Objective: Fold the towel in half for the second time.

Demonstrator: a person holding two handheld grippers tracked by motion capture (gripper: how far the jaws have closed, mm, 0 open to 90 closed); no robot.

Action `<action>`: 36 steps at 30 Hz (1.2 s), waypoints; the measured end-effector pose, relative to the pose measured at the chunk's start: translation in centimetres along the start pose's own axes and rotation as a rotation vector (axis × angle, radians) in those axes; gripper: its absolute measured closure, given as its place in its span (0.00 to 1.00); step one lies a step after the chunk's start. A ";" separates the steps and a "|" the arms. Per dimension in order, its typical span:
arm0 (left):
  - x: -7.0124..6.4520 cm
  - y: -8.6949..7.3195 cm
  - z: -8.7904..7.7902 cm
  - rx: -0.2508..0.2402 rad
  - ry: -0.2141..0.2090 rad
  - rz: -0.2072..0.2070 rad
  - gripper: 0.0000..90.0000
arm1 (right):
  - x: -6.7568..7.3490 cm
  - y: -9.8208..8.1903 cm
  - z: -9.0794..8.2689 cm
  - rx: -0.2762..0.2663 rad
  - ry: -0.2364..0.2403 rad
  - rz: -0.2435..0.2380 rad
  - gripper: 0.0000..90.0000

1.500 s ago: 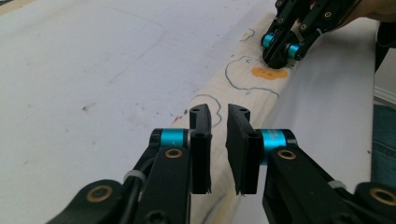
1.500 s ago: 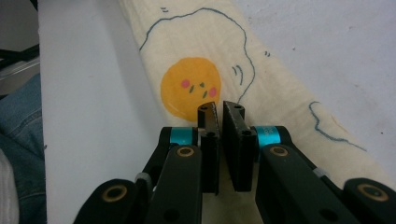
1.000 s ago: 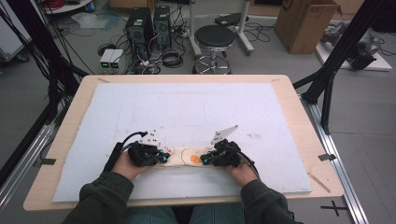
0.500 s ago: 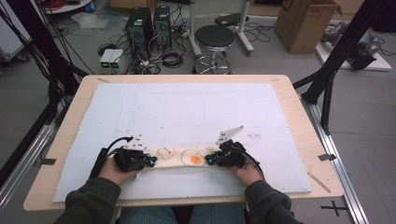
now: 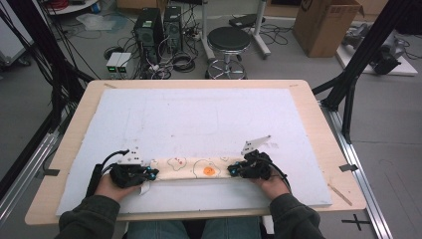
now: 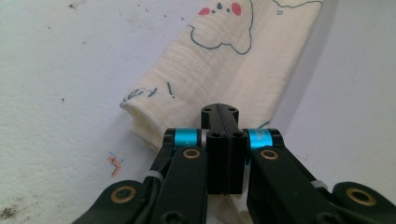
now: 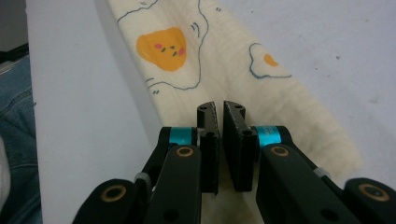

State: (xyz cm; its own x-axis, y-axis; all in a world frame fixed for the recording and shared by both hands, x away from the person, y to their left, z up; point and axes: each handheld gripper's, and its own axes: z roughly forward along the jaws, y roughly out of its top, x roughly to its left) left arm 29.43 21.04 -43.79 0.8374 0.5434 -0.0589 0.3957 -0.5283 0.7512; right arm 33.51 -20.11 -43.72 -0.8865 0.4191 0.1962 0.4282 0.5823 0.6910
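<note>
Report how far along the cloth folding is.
Done: the cloth already lies as a narrow folded strip on the white mat, stretched between the hands. In hand: the left gripper is shut on one end and the right gripper pinches the other, jaws nearly closed. Left, as far as I can judge: folding the strip shorter, end to end, then letting go.

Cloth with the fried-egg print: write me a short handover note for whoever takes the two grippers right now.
Left gripper: shut on the left end of the cloth.
Right gripper: shut on its right end.
Where: the cloth lies as a narrow folded strip, stretched between the two grippers, on the white mat near the person's edge of the table.
Done: cloth folded lengthwise into a band.
Left: probably fold it end to end, then let go.
</note>
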 end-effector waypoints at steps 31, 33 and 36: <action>-0.2 -0.3 -0.1 -0.018 0.018 0.010 0.99 | -0.3 -1.6 -1.4 -0.021 0.048 0.058 0.94; -0.3 -0.2 -0.3 -0.033 0.009 0.007 0.97 | -0.2 -1.4 -1.4 -0.017 0.045 0.054 0.94; -0.4 0.2 -0.9 -0.062 0.000 0.007 0.96 | 0.1 -0.7 -1.7 -0.042 0.048 0.036 0.94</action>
State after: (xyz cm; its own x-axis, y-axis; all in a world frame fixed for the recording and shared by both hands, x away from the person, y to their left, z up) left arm 28.87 21.33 -43.05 0.8403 0.5394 -0.0537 0.3656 -0.4908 0.7909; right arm 32.83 -21.71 -43.00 -0.8783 0.4049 0.2541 0.4534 0.5375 0.7110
